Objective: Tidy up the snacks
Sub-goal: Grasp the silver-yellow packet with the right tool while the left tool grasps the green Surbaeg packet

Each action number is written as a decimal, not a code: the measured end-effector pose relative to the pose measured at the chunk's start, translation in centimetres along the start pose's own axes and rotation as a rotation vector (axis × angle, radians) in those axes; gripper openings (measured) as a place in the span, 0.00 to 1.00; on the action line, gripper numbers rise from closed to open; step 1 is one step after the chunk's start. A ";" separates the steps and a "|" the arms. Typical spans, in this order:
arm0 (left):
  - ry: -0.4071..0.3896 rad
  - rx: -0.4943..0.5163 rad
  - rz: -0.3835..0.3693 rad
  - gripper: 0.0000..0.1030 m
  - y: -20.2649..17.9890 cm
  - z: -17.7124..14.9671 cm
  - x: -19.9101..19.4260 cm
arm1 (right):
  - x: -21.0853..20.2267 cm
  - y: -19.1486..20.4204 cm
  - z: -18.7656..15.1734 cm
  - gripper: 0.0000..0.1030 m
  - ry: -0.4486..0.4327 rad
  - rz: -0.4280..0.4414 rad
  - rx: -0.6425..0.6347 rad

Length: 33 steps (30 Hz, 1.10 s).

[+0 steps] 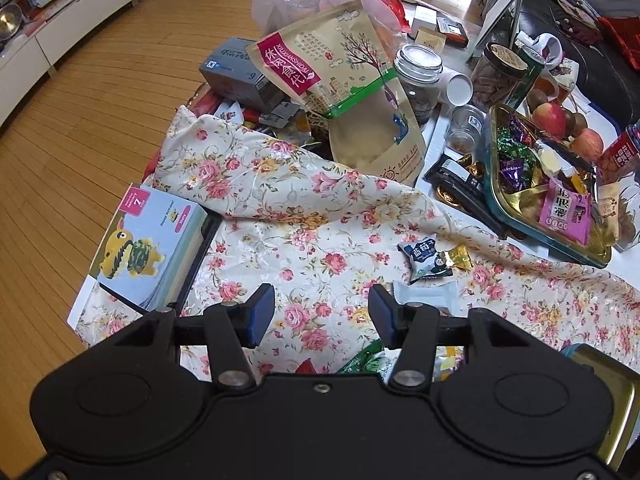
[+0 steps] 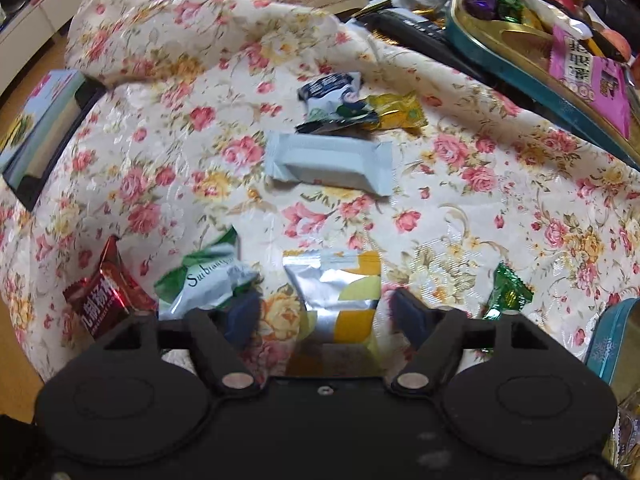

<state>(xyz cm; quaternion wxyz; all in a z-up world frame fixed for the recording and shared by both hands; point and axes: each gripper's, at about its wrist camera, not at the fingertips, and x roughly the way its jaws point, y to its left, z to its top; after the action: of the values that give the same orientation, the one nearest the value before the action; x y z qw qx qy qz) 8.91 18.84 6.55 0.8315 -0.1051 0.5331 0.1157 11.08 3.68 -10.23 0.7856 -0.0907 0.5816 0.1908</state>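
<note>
Floral cloth point(image 2: 460, 208) covers the near part of the table, and most of the loose snacks lie on it unsorted. You hold both tongs with the jaws spread and nothing between them.

In the right wrist view, the right tongs point(image 2: 326, 316) straddle a silver-and-yellow sachet point(image 2: 340, 296), which lies flat on the cloth between the pads without visible contact. I judge this the next item for pickup; the grasp is not yet made. At 9 o'clock from it sit a green-and-white packet point(image 2: 204, 280) and, further out, a red foil packet point(image 2: 98, 292). At 3 o'clock lies a green foil candy point(image 2: 506, 290). At 12 o'clock rests a pale grey bar point(image 2: 330, 162), and beyond that a blue-and-white packet point(image 2: 332, 92) touching a gold-wrapped candy point(image 2: 396, 114).

The left tongs point(image 1: 322, 312) hover above bare cloth, the grey bar just at 3 o'clock of them.

The teal-and-gold tin point(image 1: 504, 216), at 2 o'clock in the left view, already contains purple and green wrapped sweets and a pink sachet point(image 1: 564, 210). Assessment: sorting is partly done at best. Seven loose items remain on the cloth. A second teal tin point(image 2: 612, 340) shows at the right edge; its contents cannot be told.
</note>
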 end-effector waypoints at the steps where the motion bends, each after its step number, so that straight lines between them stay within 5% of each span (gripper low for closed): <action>1: -0.003 0.007 0.001 0.57 -0.1 0.0 0.0 | 0.0 0.0 0.0 0.85 -0.001 -0.001 0.001; 6: -0.011 0.031 -0.011 0.57 -0.4 0.1 -0.2 | -0.1 0.1 0.1 0.83 -0.009 -0.007 -0.016; 8: -0.013 0.042 -0.010 0.57 -0.5 0.1 -0.1 | -0.4 0.0 0.0 0.73 -0.011 -0.008 -0.014; 10: -0.010 0.047 -0.012 0.57 -0.6 0.1 0.0 | -1.0 -0.1 0.0 0.50 -0.007 -0.006 -0.015; 12: -0.010 0.052 -0.007 0.57 -0.7 0.1 0.1 | -1.4 -0.6 -0.2 0.37 -0.003 0.003 -0.009; 25: 0.098 0.096 -0.017 0.57 -2.5 -0.7 3.6 | -7.1 -5.8 0.0 0.36 -0.038 0.216 0.282; 33: 0.218 0.179 -0.011 0.57 -4.3 -3.5 7.9 | -9.9 -8.0 -0.3 0.36 -0.064 0.220 0.341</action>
<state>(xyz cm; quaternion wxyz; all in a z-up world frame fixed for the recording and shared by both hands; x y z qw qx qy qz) 10.35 14.35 -1.86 0.7754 -0.0452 0.6278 0.0510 11.56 -5.64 -1.56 0.7820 0.1138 0.5868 0.1768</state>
